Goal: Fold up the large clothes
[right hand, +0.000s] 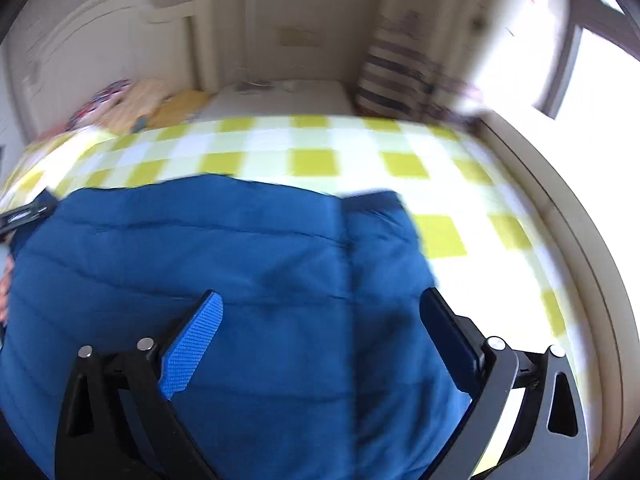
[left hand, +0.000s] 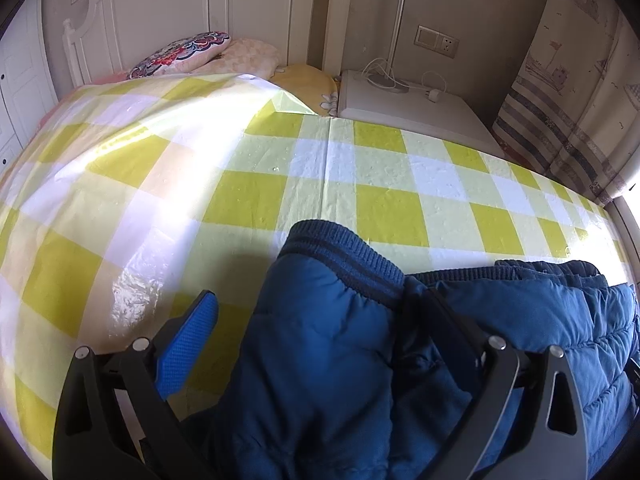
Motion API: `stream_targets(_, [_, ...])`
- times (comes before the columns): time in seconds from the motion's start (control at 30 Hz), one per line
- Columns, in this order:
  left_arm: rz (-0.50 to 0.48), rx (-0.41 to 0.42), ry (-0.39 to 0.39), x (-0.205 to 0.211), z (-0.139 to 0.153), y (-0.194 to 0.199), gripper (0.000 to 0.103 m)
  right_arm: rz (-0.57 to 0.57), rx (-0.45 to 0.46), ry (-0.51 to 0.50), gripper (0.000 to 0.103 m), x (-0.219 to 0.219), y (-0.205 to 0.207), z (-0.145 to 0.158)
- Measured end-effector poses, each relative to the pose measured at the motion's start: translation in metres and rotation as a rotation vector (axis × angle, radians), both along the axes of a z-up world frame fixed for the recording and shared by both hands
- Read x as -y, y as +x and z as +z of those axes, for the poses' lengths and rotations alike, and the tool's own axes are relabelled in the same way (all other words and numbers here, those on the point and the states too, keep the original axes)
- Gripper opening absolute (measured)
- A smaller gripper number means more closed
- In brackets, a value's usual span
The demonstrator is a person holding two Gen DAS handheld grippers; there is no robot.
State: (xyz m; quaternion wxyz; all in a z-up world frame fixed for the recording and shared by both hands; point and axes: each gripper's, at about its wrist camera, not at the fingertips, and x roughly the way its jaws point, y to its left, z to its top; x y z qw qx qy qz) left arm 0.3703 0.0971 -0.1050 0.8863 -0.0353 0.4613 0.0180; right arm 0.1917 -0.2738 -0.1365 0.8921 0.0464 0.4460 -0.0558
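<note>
A blue quilted puffer jacket (left hand: 320, 344) lies on the bed's yellow and white checked sheet (left hand: 360, 168). In the left wrist view its ribbed dark cuff (left hand: 344, 252) points away, and the sleeve lies between the wide-open fingers of my left gripper (left hand: 324, 304); the right finger is partly buried in the fabric. In the right wrist view the jacket body (right hand: 240, 260) spreads flat, and my right gripper (right hand: 320, 304) is open just above it, holding nothing. That view is blurred by motion.
Pillows (left hand: 188, 52) lie at the head of the bed by the white headboard (left hand: 168, 8). A white bedside table (left hand: 404, 104) with a lamp and cables stands behind the bed. A striped curtain (left hand: 560, 92) hangs at the right. The bed's edge (right hand: 560, 216) runs along a bright window.
</note>
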Motion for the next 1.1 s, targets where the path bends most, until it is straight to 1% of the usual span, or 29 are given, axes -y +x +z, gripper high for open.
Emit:
stream_targets(0.03, [0.002, 0.002, 0.000, 0.000, 0.000, 0.000, 0.100, 0.006, -0.015, 0.118, 0.099, 0.013, 0.005, -0.012])
stream_targets(0.07, [0.004, 0.007, -0.001, 0.000, 0.001, -0.001, 0.100, 0.004, -0.018, 0.156, 0.099, 0.018, 0.006, -0.014])
stream_targets(0.1, [0.005, 0.006, -0.001, 0.000, 0.001, -0.001, 0.100, 0.006, -0.023, 0.158, 0.099, 0.018, 0.008, -0.014])
stream_targets(0.2, [0.001, -0.007, 0.005, 0.000, 0.001, -0.001, 0.100, 0.011, -0.020, 0.111, 0.099, 0.011, 0.008, -0.014])
stream_targets(0.3, [-0.003, -0.028, 0.023, 0.002, 0.002, 0.000, 0.100, 0.010, -0.017, 0.148, 0.099, 0.016, 0.006, -0.014])
stream_targets(0.37, [0.003, -0.052, 0.068, 0.006, 0.008, -0.005, 0.100, 0.003, -0.011, 0.131, 0.098, 0.017, 0.002, -0.010])
stream_targets(0.4, [0.008, -0.039, 0.090, 0.009, 0.013, -0.011, 0.100, -0.004, -0.003, 0.107, 0.098, 0.014, -0.004, -0.005])
stream_targets(0.43, [0.003, 0.006, 0.105, 0.016, 0.024, -0.024, 0.100, -0.010, 0.015, 0.082, 0.098, 0.012, -0.009, 0.002])
stream_targets(0.5, [-0.059, 0.074, 0.093, 0.034, 0.041, -0.045, 0.100, 0.020, 0.091, 0.063, 0.098, -0.003, -0.025, 0.024])
stream_targets(0.53, [-0.113, 0.105, 0.090, 0.050, 0.050, -0.058, 0.100, 0.047, 0.119, 0.054, 0.098, -0.012, -0.030, 0.033])
stream_targets(0.57, [-0.147, 0.124, 0.095, 0.062, 0.055, -0.067, 0.100, 0.090, 0.149, 0.025, 0.098, -0.027, -0.036, 0.043])
stream_targets(0.6, [-0.187, 0.140, 0.103, 0.077, 0.059, -0.076, 0.100, 0.123, 0.157, -0.003, 0.098, -0.040, -0.039, 0.048])
stream_targets(0.63, [-0.234, 0.141, 0.107, 0.093, 0.057, -0.085, 0.100, 0.159, 0.155, -0.027, 0.098, -0.052, -0.039, 0.050])
stream_targets(0.67, [-0.260, 0.125, 0.113, 0.104, 0.050, -0.086, 0.100, 0.211, 0.142, -0.060, 0.098, -0.069, -0.039, 0.048])
stream_targets(0.7, [-0.274, 0.095, 0.135, 0.113, 0.037, -0.086, 0.101, 0.245, 0.119, -0.093, 0.098, -0.083, -0.037, 0.040])
stream_targets(0.73, [-0.274, 0.054, 0.167, 0.121, 0.019, -0.084, 0.101, 0.265, 0.069, -0.135, 0.098, -0.095, -0.032, 0.025])
stream_targets(0.77, [-0.269, 0.044, 0.171, 0.123, 0.006, -0.082, 0.101, 0.272, 0.036, -0.151, 0.098, -0.102, -0.028, 0.011])
stream_targets(0.8, [-0.266, 0.056, 0.152, 0.121, 0.004, -0.082, 0.101, 0.267, 0.044, -0.123, 0.098, -0.101, -0.027, 0.006])
stream_targets(0.87, [-0.268, 0.047, 0.115, 0.115, 0.002, -0.080, 0.101, 0.253, 0.031, -0.072, 0.098, -0.092, -0.026, 0.008])
stream_targets(0.93, [-0.271, 0.045, 0.096, 0.111, 0.000, -0.079, 0.101, 0.244, 0.031, -0.058, 0.098, -0.089, -0.027, 0.009])
stream_targets(1.0, [-0.272, 0.047, 0.082, 0.108, -0.001, -0.079, 0.101, 0.207, 0.044, -0.064, 0.098, -0.080, -0.033, 0.016])
stream_targets(1.1, [-0.271, 0.049, 0.079, 0.107, -0.002, -0.079, 0.101, 0.113, 0.074, -0.052, 0.098, -0.044, -0.041, 0.024])
